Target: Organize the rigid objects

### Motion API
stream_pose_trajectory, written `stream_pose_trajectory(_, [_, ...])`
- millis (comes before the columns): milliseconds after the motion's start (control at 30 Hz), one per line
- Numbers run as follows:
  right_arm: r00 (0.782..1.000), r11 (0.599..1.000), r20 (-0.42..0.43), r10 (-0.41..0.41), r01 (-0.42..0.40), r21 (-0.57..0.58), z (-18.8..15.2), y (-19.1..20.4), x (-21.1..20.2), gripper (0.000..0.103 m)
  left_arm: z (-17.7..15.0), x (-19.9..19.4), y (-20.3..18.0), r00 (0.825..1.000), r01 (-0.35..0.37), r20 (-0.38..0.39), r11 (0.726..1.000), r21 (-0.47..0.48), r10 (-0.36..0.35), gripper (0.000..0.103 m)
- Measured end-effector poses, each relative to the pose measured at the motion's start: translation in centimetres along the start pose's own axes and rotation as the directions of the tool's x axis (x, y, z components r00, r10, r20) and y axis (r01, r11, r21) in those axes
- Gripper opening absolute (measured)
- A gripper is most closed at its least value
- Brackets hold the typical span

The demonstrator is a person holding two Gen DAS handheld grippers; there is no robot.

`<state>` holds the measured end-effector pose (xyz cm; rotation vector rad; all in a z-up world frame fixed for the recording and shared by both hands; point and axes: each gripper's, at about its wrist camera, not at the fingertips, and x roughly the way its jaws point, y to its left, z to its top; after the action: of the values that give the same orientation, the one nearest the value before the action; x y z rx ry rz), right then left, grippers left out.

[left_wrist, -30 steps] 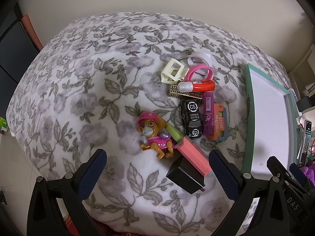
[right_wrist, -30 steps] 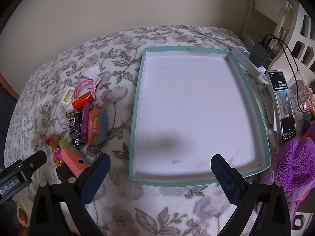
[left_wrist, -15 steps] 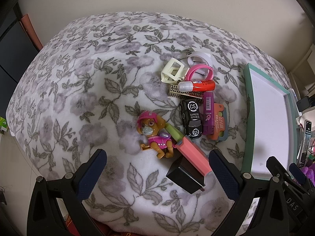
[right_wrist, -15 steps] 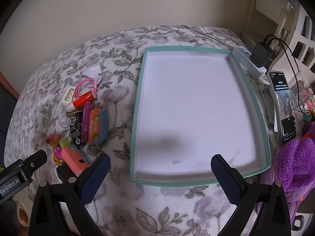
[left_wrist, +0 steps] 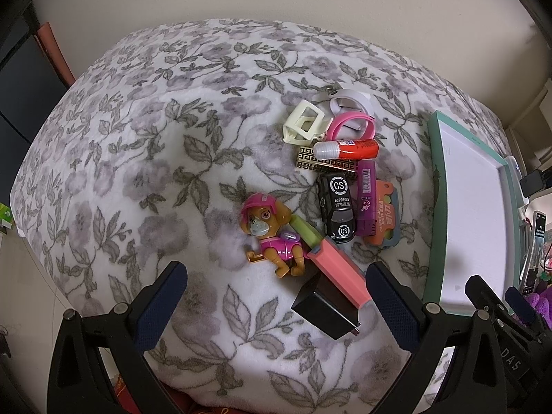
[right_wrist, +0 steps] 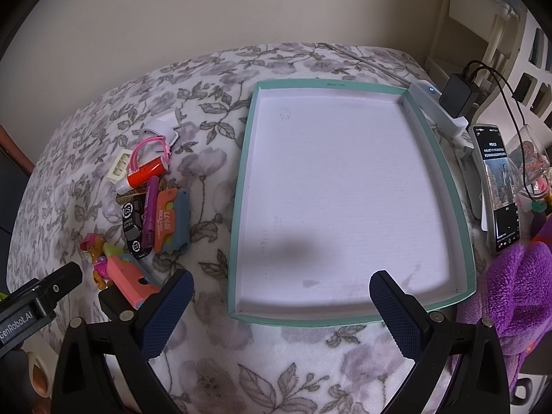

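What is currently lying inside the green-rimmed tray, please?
Nothing is in the green-rimmed tray yet: its white floor shows only a shadow and faint marks. The toy car, dog figure and other items lie on the blanket beside it. No part of the floor is covered.

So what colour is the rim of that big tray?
Teal green rim on the tray, white inside; clearest in the right wrist view.

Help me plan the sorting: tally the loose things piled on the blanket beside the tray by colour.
Pink or red: 4, toy dog, pink bar, bangle, red tube
Black: 3, toy car, charger, patterned bar
White or cream: 2, white ring, cream frame
Purple: 1, stick
Orange: 1, knife toy
Green: 1, green stick
Total: 12
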<state>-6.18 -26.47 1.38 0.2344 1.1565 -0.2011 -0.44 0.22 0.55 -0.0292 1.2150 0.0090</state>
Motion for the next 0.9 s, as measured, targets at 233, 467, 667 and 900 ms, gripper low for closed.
stream_pose_trajectory(233, [1.0, 1.0, -0.003, 0.001, -0.001, -0.003, -0.1, 0.2, 0.1, 0.103, 0.2, 0.1, 0.2, 1.0, 0.003, -0.009, 1.0, -0.006, -0.003, 0.103])
stream_pose_trajectory(467, [0.999, 0.999, 0.011, 0.038, -0.038, -0.032, 0.1, 0.9, -0.3, 0.103, 0.5, 0.0, 1.0, 1.0, 0.011, -0.011, 0.999, -0.047, -0.011, 0.103])
stream_pose_trajectory(667, [0.991, 0.988, 0.023, 0.129, -0.126, -0.086, 0.7, 2.9, -0.9, 0.103, 0.9, 0.0, 2.7, 1.0, 0.003, -0.007, 0.994, -0.108, -0.004, 0.103])
stream_pose_trajectory(900, [0.981, 0.965, -0.035, 0.19, -0.193, -0.176, 1.1, 7.5, 0.0, 0.098, 1.9, 1.3, 4.5, 0.999, 0.0, -0.048, 0.986, -0.169, -0.008, 0.103])
